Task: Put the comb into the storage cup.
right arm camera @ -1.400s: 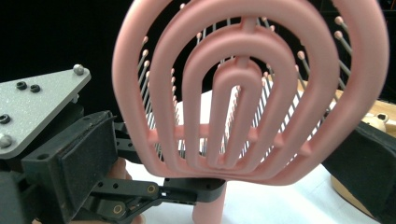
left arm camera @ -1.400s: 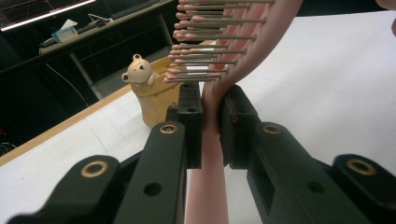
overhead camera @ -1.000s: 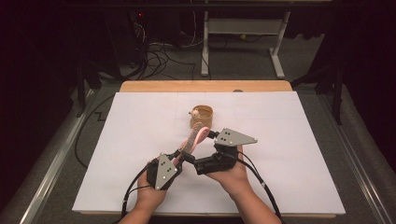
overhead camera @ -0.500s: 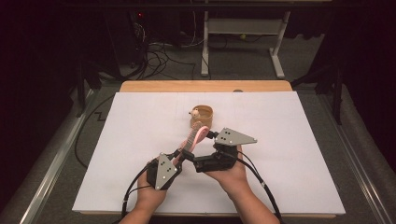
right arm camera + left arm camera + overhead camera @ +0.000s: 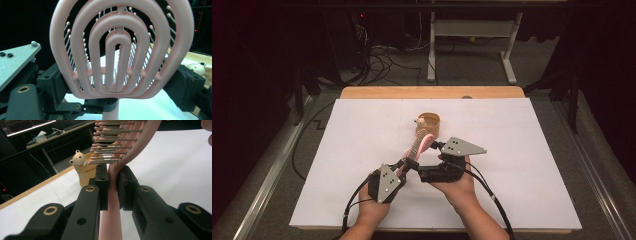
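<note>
Risk: slip | left claw (image 5: 404,165) clamps hairbrush (image 5: 419,143) handle above desk (image 5: 522,150) | right claw (image 5: 117,82), jaws just closing, brackets brush head; whether its pads press yet we cannot tell | uneven squeeze could twist it free.

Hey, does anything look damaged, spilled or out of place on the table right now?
Nothing stands out. The pink brush looks whole, held off the table between the left gripper and right gripper; the bear cup stands upright.
</note>
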### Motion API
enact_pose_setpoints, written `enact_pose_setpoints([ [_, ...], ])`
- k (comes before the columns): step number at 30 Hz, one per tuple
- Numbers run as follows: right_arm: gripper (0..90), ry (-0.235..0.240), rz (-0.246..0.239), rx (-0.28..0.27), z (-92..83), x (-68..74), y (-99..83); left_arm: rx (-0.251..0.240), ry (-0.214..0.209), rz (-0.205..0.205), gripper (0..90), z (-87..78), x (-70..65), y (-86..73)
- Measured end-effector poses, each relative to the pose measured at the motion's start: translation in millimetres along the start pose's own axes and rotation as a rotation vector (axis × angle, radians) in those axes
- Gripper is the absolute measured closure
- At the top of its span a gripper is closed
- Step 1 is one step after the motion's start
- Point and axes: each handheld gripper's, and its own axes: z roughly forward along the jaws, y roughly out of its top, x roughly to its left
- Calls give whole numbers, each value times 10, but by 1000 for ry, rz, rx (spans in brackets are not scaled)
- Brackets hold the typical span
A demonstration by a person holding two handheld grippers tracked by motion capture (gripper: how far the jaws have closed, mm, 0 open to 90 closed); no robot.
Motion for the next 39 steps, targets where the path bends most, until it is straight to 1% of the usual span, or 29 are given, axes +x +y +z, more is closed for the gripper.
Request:
enact_pose_setpoints([
  [5, 192, -1, -1, -6, -2, 6, 0, -2, -1, -3, 807, -3, 5, 2],
  [13, 197, -4, 9, -7, -7, 1, 8, -4, -4, -7, 806, -2, 5, 3],
  [17, 199, -3, 17, 2, -11, -8, 10, -4, -8, -8, 805, 6, 2, 4],
  [18, 199, -5, 17, 1, -12, -8, 11, -2, -8, -3, 805, 4, 2, 5],
  [24, 201, -6, 26, 3, -18, -14, 16, -3, -10, -1, 801, 2, 1, 5],
  [30, 202, -8, 32, 2, -24, -4, 23, -8, -17, -9, 796, -1, 6, 8],
  [39, 203, 1, 29, 10, -7, 20, 33, -10, -15, -15, 757, -3, 14, 11],
])
